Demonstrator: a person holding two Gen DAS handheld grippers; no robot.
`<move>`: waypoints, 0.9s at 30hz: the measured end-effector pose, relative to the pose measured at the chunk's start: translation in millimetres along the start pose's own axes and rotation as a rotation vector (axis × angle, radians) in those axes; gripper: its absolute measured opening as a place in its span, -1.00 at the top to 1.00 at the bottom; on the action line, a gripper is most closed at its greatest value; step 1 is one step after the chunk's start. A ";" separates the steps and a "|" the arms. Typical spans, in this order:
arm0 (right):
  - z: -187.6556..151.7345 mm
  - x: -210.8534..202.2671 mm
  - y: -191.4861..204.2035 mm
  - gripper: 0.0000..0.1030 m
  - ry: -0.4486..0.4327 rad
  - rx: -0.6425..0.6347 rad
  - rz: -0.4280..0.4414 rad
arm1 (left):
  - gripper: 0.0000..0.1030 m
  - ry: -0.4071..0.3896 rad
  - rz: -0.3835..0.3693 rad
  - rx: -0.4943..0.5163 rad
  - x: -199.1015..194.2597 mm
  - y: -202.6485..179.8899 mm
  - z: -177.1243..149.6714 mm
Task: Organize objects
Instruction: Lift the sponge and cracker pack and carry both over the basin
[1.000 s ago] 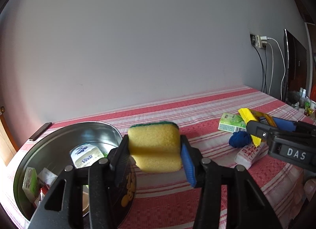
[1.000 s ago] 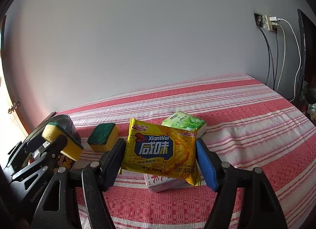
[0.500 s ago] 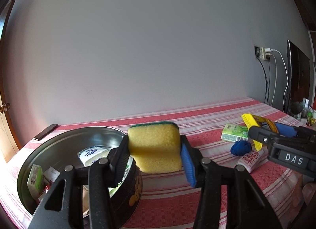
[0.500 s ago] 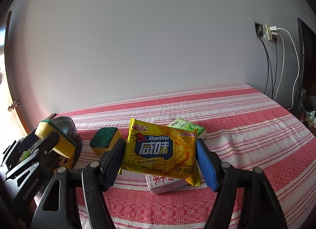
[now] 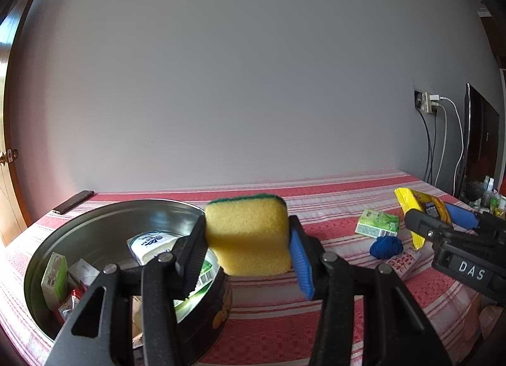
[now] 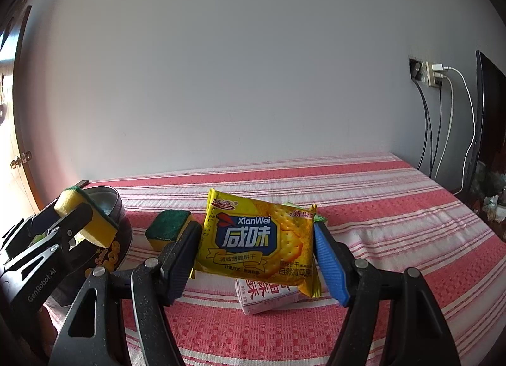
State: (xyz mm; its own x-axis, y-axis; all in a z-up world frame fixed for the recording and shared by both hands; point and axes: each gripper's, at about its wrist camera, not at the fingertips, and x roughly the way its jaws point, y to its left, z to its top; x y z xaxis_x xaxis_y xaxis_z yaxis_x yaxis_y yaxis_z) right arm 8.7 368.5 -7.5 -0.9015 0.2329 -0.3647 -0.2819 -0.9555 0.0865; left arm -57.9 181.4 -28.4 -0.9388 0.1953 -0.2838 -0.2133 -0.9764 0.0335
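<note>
Our left gripper (image 5: 246, 241) clamps a spongy yellow sponge (image 5: 248, 234) just beside the round metal tin (image 5: 104, 220); our right gripper (image 6: 256, 250) grips a glossy cracker packet (image 6: 257, 239) above a white carton (image 6: 268, 298), a second sponge (image 6: 169, 228) lying between.
</note>
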 end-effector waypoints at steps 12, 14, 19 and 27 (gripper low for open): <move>-0.9 -6.5 5.4 -0.40 -0.036 -0.028 -0.012 | 0.05 -0.034 0.013 -0.017 -7.0 5.9 -0.7; -0.8 -7.8 5.9 -0.40 -0.041 -0.029 -0.012 | 0.05 -0.042 0.016 -0.019 -8.8 6.6 -0.8; -0.9 -10.7 7.9 -0.40 -0.058 -0.040 -0.016 | 0.05 -0.058 0.022 -0.022 -12.9 8.8 -0.4; -1.8 -15.7 11.4 -0.40 -0.076 -0.052 -0.021 | 0.05 -0.080 0.027 -0.028 -18.7 11.7 0.2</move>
State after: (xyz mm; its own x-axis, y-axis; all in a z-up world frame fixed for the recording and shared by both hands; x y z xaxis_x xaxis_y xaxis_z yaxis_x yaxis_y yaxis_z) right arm 20.3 353.7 -2.5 -0.9184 0.2646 -0.2942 -0.2856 -0.9579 0.0303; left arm -42.9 166.3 -22.5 -0.9630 0.1749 -0.2052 -0.1813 -0.9833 0.0129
